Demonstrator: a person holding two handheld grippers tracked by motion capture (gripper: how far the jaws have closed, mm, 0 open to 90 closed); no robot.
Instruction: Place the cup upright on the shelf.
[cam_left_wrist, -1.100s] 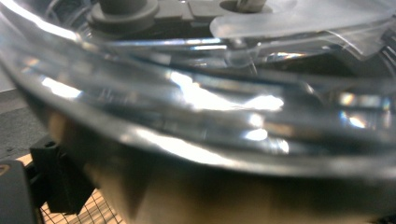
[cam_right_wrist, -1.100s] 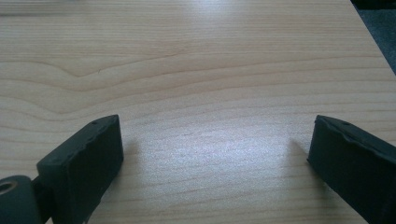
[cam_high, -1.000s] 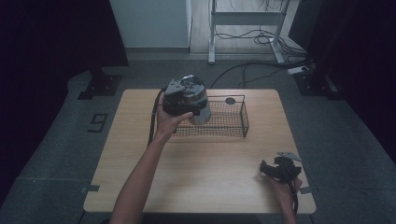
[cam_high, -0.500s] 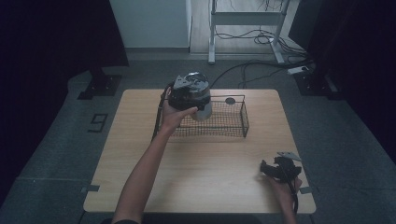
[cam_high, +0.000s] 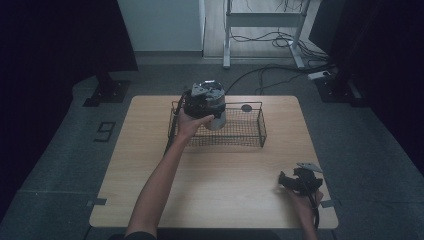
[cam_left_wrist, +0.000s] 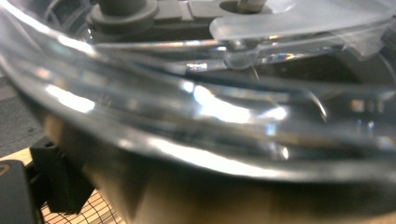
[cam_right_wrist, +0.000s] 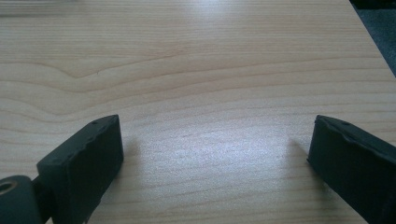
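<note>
Wire basket sits at table rear; your left gripper holds a clear container over its left end, prob. for placing. Left gripper view: container fills frame, so it's clamped close. Right gripper view: right gripper spread wide, empty, parked low over wood.

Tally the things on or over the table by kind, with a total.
Wire basket: 1
Clear container: 1
Small dark round item: 1
Handheld tools: 2, left tool and right tool
Total: 5
</note>
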